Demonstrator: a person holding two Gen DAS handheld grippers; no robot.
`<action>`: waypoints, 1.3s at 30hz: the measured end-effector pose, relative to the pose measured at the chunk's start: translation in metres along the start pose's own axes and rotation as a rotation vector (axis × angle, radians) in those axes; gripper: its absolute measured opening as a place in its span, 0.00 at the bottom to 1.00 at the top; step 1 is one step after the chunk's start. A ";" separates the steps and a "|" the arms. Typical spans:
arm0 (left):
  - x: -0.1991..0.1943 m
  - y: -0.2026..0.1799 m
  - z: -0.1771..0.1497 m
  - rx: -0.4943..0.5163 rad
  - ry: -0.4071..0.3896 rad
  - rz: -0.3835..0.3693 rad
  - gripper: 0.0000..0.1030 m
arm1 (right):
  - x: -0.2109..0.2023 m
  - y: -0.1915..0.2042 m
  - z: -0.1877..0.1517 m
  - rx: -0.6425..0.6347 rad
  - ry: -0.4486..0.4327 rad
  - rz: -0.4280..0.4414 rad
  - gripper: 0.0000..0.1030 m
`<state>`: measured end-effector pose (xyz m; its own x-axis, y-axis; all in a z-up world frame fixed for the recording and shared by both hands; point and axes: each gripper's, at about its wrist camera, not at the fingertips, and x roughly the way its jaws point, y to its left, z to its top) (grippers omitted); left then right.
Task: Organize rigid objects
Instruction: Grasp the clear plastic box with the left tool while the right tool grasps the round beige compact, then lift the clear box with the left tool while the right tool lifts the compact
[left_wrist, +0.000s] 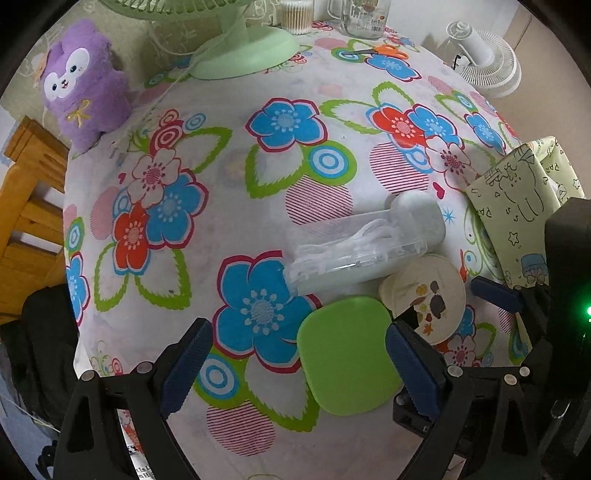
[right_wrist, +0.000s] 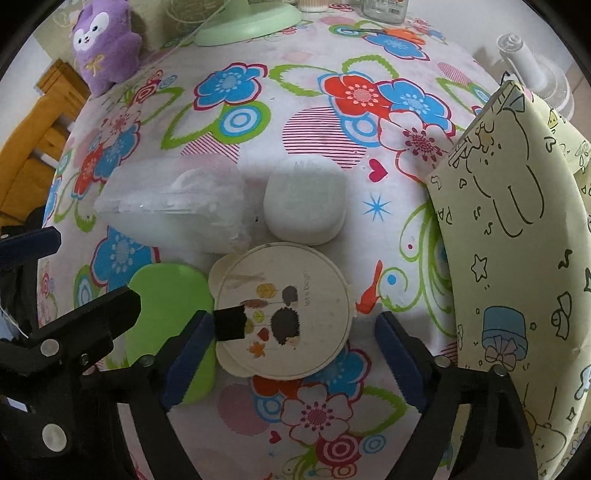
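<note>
Both tongs wide, empty: left tongs over green lid, right tongs straddling round lid on counter; lids look light, stiff, thin, best pinched at rim

The left gripper is built of matte black plastic arms with triangular cut-outs, and each finger is faced with a ribbed dark blue pad. Round silver screws are set into the black arms near the finger bases, and a green light is seen on a black body at the right edge. The right gripper is made the same way, with black cut-out arms, blue pads and silver screws.
</note>
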<state>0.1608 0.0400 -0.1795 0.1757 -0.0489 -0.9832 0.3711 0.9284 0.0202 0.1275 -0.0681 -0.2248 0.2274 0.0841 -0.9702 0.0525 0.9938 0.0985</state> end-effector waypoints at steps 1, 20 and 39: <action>0.001 0.000 0.001 -0.002 0.003 -0.003 0.93 | 0.001 0.000 0.000 0.001 0.000 0.002 0.90; 0.010 -0.016 0.017 0.006 0.016 -0.043 0.93 | 0.001 -0.009 0.001 0.019 -0.014 -0.047 0.78; 0.035 -0.033 0.052 -0.031 0.032 -0.033 0.93 | 0.002 -0.022 0.010 0.216 0.000 -0.067 0.78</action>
<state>0.2023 -0.0120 -0.2054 0.1340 -0.0685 -0.9886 0.3476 0.9375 -0.0178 0.1369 -0.0905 -0.2268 0.2168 0.0186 -0.9760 0.2741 0.9584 0.0792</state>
